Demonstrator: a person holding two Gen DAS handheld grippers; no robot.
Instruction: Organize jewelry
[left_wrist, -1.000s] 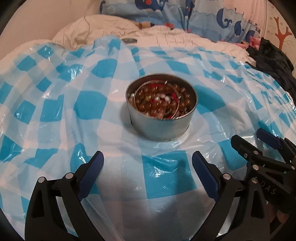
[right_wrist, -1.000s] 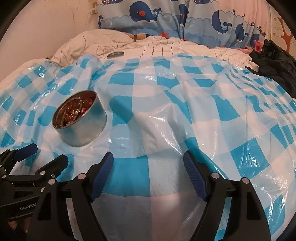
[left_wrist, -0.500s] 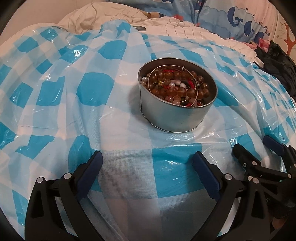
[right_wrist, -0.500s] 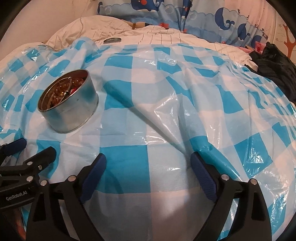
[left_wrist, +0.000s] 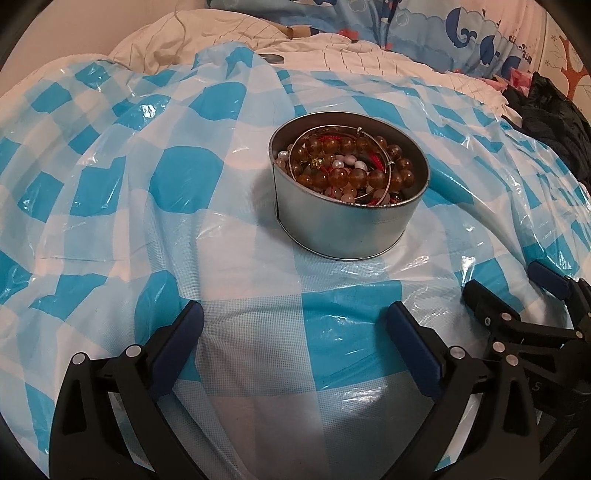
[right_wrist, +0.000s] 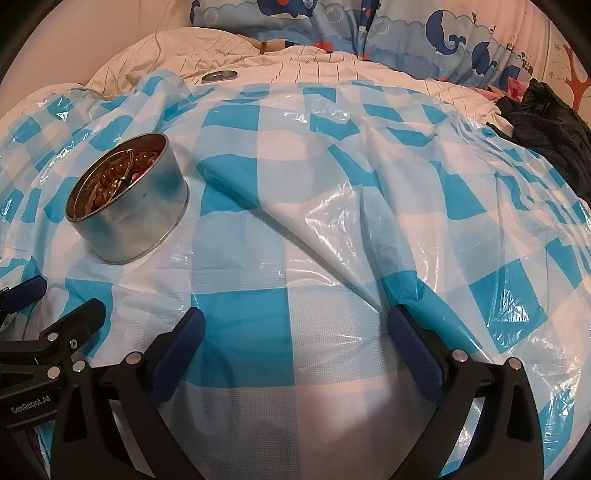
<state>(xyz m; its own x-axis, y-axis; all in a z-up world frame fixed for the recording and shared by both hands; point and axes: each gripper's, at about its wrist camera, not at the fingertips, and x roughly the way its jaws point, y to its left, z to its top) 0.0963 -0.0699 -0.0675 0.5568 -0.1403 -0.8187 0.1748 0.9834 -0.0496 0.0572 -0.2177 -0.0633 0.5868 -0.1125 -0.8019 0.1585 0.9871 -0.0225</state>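
A round metal tin (left_wrist: 343, 229) stands on the blue-and-white checked plastic sheet (left_wrist: 184, 229). It holds brown bead bracelets (left_wrist: 347, 177), pale pearls and thin wire bangles. In the right wrist view the tin (right_wrist: 140, 218) is at the left. My left gripper (left_wrist: 295, 325) is open and empty, hovering just short of the tin. My right gripper (right_wrist: 295, 325) is open and empty, to the right of the tin; it shows at the right edge of the left wrist view (left_wrist: 517, 295).
The sheet covers a bed with a white quilt (right_wrist: 295, 62) and whale-print bedding (right_wrist: 406, 33) behind. A small round metal lid (right_wrist: 219, 76) lies on the quilt. Dark clothing (right_wrist: 546, 122) is heaped at the far right.
Both grippers have moved forward and tilted down toward the sheet; the tin looks closer and sits more to the right in the left wrist view. Both stay open.
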